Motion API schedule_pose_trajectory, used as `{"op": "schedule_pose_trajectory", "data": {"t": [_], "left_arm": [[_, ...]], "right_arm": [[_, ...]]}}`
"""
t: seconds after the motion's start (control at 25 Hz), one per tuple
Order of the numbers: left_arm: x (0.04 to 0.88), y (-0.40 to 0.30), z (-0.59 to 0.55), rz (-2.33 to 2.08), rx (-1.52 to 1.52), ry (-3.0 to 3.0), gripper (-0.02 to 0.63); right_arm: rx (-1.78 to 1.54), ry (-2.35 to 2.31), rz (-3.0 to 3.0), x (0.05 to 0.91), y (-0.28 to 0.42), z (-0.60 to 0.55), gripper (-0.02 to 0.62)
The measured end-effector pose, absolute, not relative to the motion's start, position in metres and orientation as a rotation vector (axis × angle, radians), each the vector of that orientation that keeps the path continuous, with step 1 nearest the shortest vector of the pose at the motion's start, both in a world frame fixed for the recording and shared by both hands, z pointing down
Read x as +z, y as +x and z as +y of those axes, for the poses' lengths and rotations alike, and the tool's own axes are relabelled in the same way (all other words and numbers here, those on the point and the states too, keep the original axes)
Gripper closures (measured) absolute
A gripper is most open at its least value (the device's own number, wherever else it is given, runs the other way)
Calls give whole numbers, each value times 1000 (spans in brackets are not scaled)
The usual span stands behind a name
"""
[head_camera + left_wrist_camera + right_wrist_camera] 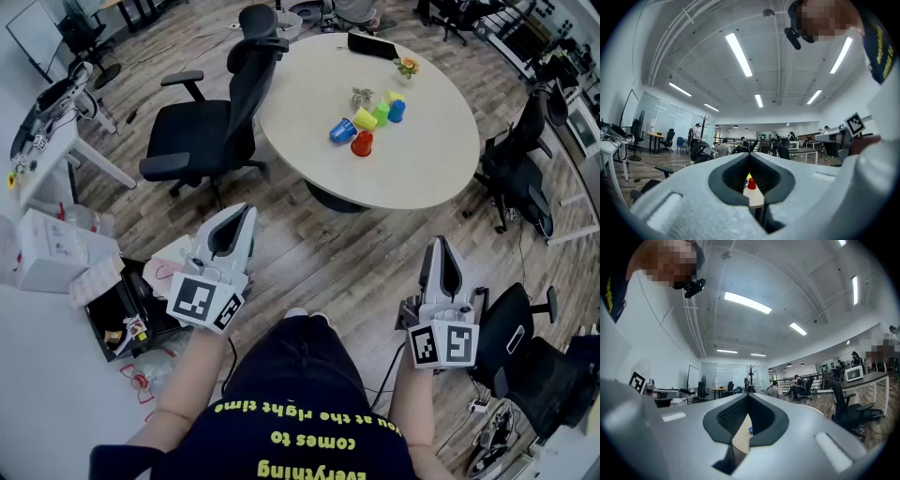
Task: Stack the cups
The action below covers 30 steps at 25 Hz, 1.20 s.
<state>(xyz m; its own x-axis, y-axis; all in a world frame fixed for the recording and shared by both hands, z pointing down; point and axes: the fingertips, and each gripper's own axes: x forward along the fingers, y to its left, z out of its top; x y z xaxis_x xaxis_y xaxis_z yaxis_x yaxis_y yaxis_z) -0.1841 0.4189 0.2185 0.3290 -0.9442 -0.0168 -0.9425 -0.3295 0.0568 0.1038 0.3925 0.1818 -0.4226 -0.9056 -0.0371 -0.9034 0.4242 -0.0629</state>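
Left gripper pressed fully together, pinching nothing, held level at the lower left of the head view. Right gripper likewise closed on empty air, at the lower right. Both well apart from the cups, touching none of them. Cups in a loose cluster near the middle of the round pale table: red cup nearest, mouth down; blue cup just beside it on the left, tipped on its side; yellow cup and green cup close together behind; second blue cup at the right end of the group. Seen from the left gripper view, through the dark notch below the closed tips of that gripper: a strip of table far off, with the red cup and a sliver of yellow behind it. Seen from the right gripper view, tips also met, with only a strip of table and a small blue speck in the notch. Farther out on the table, a small potted flower and a dark flat case near the far edge. Black office chair drawn up at the table's left side. Wooden floor between table and grippers.
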Motion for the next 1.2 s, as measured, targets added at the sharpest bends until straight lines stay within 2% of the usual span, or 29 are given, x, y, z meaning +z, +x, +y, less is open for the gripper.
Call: {"op": "schedule_pose_trajectory", "data": {"t": [0.76,0.88,0.92,1.04,1.2], "left_arm": [[217,-140,416,-1779,-70,2538,607],[216,-132,410,-1799,-64,2512,559],[216,-130,408,-1803,-60,2503,531],[217,-121,405,-1821,-39,2485,427],[216,-112,401,-1833,-23,2497,373]], "right_arm": [[-42,-1629,2605,180,126,398,576],[-72,-1600,2629,184,129,393,482],[-76,-1595,2634,184,131,391,468],[-98,-1563,2647,186,135,387,445],[-114,-1543,2637,187,138,379,424]]}}
